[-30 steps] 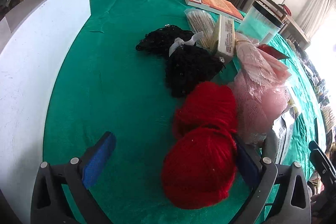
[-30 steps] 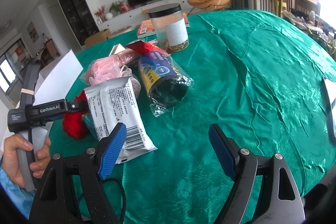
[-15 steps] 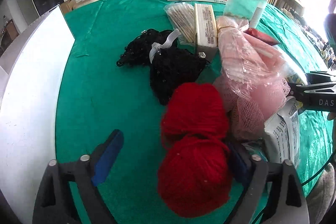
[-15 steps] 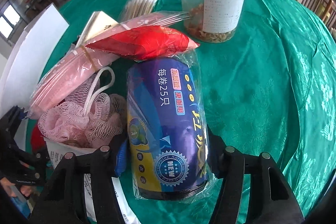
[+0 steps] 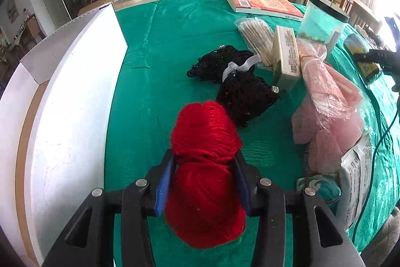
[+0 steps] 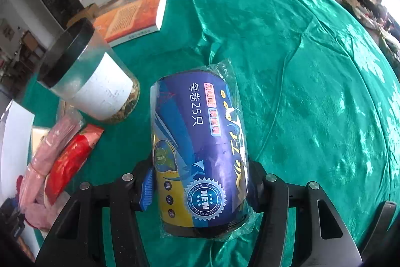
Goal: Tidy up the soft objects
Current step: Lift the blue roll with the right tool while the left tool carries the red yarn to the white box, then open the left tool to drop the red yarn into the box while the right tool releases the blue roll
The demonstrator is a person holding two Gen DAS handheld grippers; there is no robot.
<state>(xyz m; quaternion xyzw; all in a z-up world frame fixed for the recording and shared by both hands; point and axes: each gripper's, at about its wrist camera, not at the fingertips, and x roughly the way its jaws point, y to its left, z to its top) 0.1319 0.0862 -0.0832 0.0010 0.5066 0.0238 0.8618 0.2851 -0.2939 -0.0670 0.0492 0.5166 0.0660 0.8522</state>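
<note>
Two grippers, each clamped on one item: left gripper (image 5: 203, 188), jaws just closed, squeezes one red yarn skein (image 5: 205, 167) beside white box (image 5: 72, 96); right gripper (image 6: 200, 188) pinches blue bag roll (image 6: 200, 149) printed "NEW", "25", over open green surface (image 6: 312, 81), near one jar (image 6: 100, 86)

a bare strip of green surface (image 5: 155, 71) runs between the white box wall (image 5: 75, 101) and the black sequin fabric (image 5: 240, 89). the clear jar (image 6: 95, 81) and pink packets (image 6: 50, 154) crowd the left side in the right wrist view; to its right the cloth lies open.
</note>
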